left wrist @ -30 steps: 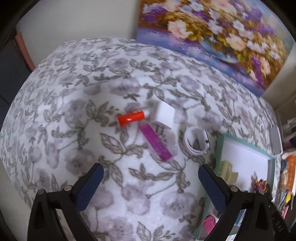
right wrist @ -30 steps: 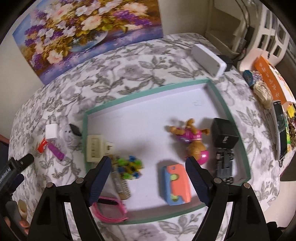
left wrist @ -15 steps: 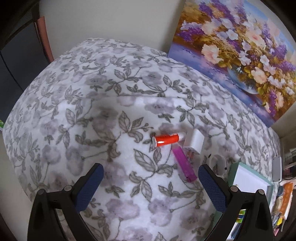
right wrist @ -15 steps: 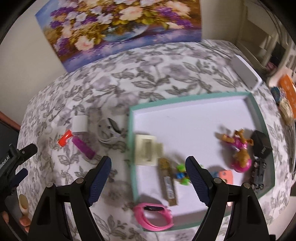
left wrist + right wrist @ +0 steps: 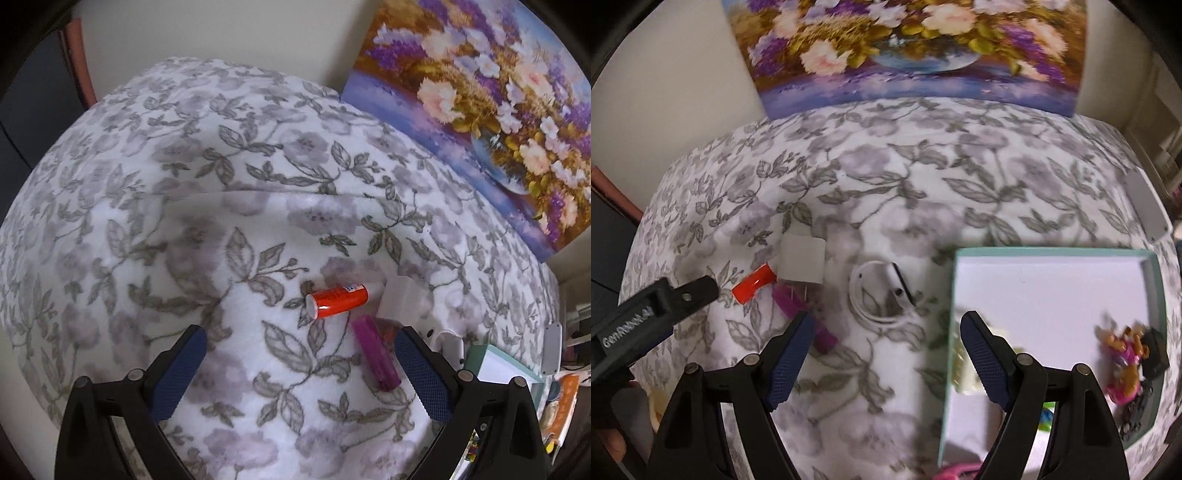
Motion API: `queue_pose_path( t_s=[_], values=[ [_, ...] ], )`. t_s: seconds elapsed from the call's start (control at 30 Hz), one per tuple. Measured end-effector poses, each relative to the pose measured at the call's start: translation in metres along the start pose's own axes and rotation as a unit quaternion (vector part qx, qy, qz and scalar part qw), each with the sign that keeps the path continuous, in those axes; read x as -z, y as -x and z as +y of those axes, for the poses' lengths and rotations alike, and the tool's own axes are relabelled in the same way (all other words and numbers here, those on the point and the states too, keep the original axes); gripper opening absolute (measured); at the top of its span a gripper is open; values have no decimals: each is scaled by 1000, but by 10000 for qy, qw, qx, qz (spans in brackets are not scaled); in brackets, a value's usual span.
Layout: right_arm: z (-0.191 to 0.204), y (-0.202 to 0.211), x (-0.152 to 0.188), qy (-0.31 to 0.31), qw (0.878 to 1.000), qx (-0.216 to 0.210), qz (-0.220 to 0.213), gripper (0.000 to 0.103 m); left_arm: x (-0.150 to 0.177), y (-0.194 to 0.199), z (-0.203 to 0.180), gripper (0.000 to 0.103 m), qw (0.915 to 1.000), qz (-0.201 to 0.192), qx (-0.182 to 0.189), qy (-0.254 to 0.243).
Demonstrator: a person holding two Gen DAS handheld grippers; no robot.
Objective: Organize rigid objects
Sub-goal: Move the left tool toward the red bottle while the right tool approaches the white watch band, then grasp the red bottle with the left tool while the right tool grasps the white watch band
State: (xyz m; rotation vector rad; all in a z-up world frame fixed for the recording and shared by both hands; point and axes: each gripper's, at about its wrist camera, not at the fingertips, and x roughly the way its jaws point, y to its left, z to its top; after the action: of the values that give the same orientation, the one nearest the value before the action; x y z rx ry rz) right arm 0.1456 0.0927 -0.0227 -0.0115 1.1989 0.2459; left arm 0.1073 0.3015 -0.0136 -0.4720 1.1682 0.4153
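Left gripper point(image 5: 295, 369): spread wide, nothing in it, hanging over the floral cover with the loose stuff sitting around 1 o'clock from its gap.

Right gripper point(image 5: 886, 354): also wide open and empty, parked between the cable coil and the tray edge.

What moved: a second ago the right wrist camera was looking straight down into the tray; now it has swung over so the tray point(image 5: 1152, 295) sits off at 3 o'clock and the leftover items fill the 10 to 12 o'clock area. The left view barely shifted over the last half second, just drifted in closer.

Still outside the tray: orange tube point(image 5: 338, 300), purple tube point(image 5: 375, 352) touching just below it, white plug adapter point(image 5: 400, 299) right beside both, and the white cable coil point(image 5: 877, 295) between that cluster and the tray.

Already in: the toy figure point(image 5: 1123, 354), a beige block and a few others, blurry here.

My read: looks like both hands are done with the tray for now and lining up for the next pick. Four items left, so I'd guess roughly past halfway.

Heads up: the tubes and adapter are bunched up, so grabbing one may nudge the others.
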Motion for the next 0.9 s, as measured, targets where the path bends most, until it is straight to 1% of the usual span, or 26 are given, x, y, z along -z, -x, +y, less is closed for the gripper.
queue_pose_path(
  t_s=[0.17, 0.23, 0.27, 0.33, 0.4, 0.5, 0.57, 0.67, 0.73, 0.77, 0.83, 0.9],
  values=[
    [5, -27, -5, 134, 9997, 75, 199, 75, -10, -30, -9, 102, 9995, 174, -144, -209],
    [4, -35, -5, 124, 9995, 63, 267, 72, -13, -44, -13, 96, 9991, 246, -177, -295],
    [3, -38, -6, 111, 9995, 56, 287, 71, -14, -50, -14, 96, 9988, 291, -203, -331],
    [2, -43, -8, 110, 9994, 64, 314, 65, -14, -60, -16, 95, 9984, 346, -246, -369],
    [2, -46, -9, 107, 9994, 55, 313, 65, -15, -68, -19, 95, 9981, 362, -237, -437],
    [3, -50, -11, 143, 9993, 59, 328, 64, -16, -75, -26, 87, 9971, 353, -266, -613],
    [4, -53, -11, 177, 9992, 84, 340, 63, -16, -78, -30, 85, 9967, 342, -223, -706],
    [6, -58, -10, 214, 9990, 125, 378, 61, -16, -81, -36, 75, 9955, 289, -235, -870],
    [6, -61, -9, 225, 9988, 132, 412, 59, -16, -83, -39, 66, 9946, 262, -172, -986],
    [7, -63, -8, 234, 9987, 133, 422, 58, -16, -83, -39, 63, 9945, 258, -145, -1006],
    [8, -65, -8, 254, 9986, 154, 430, 57, -17, -84, -39, 54, 9940, 243, -193, -1045],
    [9, -67, -6, 286, 9985, 216, 421, 56, -17, -84, -40, 48, 9929, 206, -280, -1134]
  ],
)
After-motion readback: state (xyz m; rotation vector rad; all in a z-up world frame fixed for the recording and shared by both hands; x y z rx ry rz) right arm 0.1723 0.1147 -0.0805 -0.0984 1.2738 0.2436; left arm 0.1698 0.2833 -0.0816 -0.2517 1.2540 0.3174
